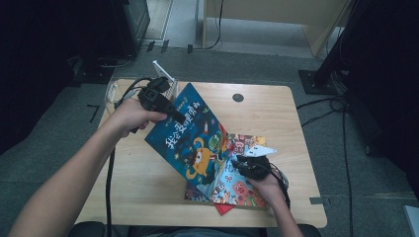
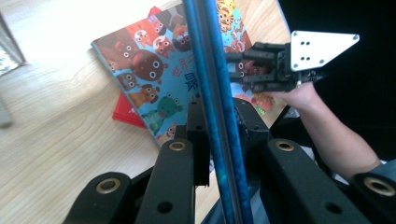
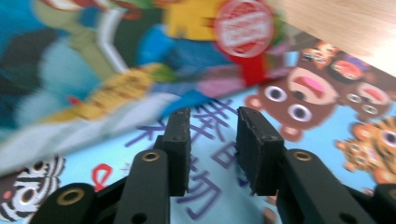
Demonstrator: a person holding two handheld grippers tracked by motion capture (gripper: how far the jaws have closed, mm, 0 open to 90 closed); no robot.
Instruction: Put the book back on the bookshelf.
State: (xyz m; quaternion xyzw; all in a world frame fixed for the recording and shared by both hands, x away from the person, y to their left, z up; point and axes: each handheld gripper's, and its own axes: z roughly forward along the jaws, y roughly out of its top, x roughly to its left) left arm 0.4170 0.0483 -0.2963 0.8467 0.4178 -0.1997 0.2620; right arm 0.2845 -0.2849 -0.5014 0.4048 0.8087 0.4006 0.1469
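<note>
So the wooden table [image 1: 148, 197] is mostly taken up by a small stack of picture books. The biggest thing in play, a dark blue monster picture book [image 1: 190, 136], is tilted up off the stack, its upper corner clamped edge-on in the left gripper [image 1: 174, 112]; in the left gripper view the blue edge [image 2: 219, 140] is seen pinched between the closed jaws. Under it a light blue animal picture book [image 1: 237, 190] is lying flat on a red book [image 1: 224, 209], of which just a corner is seen. The right gripper [image 3: 212, 135] is held low over the animal cover, jaws slightly parted with nothing between them. Judging by this, the lift is about half done: the top book is raised but not yet carried clear or set down anywhere.
</note>
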